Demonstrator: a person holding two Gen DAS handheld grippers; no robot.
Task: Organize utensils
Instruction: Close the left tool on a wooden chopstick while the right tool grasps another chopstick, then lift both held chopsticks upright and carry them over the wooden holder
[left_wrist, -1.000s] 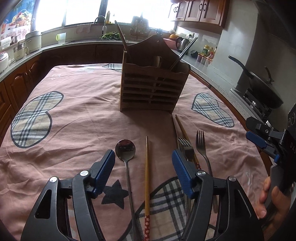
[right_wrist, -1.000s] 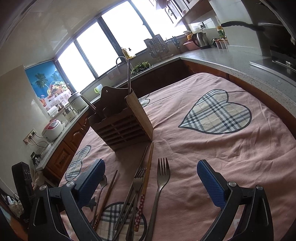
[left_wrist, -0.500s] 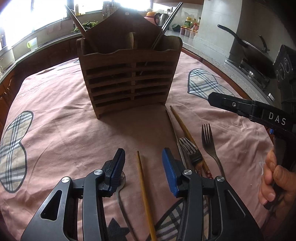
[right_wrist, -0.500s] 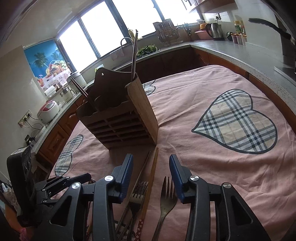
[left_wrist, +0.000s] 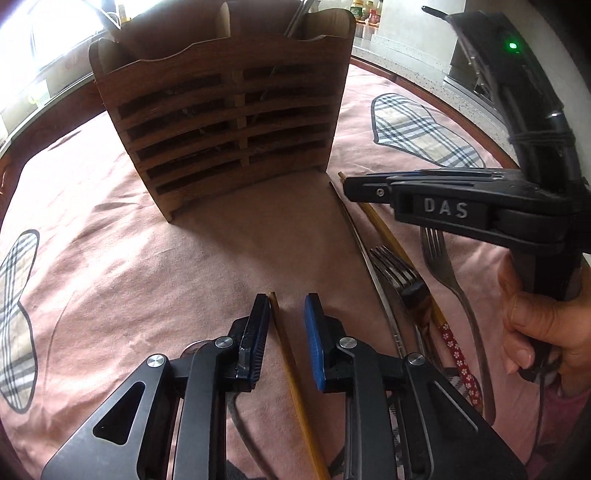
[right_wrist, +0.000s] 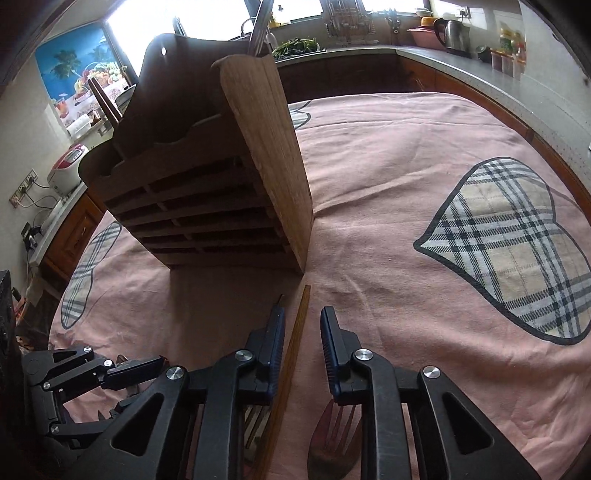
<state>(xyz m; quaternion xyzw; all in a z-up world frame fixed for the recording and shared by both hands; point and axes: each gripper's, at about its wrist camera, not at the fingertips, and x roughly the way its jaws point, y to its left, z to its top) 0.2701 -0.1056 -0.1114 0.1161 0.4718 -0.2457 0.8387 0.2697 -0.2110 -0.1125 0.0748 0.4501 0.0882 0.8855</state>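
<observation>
Between each hand-held gripper's (left_wrist: 285, 326) narrowed, closing, unclamped jaws, a chopstick (left_wrist: 291, 373) pointing holderward (left_wrist: 225, 122).

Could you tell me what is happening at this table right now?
A person is sorting utensils beside a wooden holder. The left gripper and right gripper have each just been closing around a wooden chopstick lying on the pink cloth; neither is clamped yet. Forks lie nearby.
</observation>
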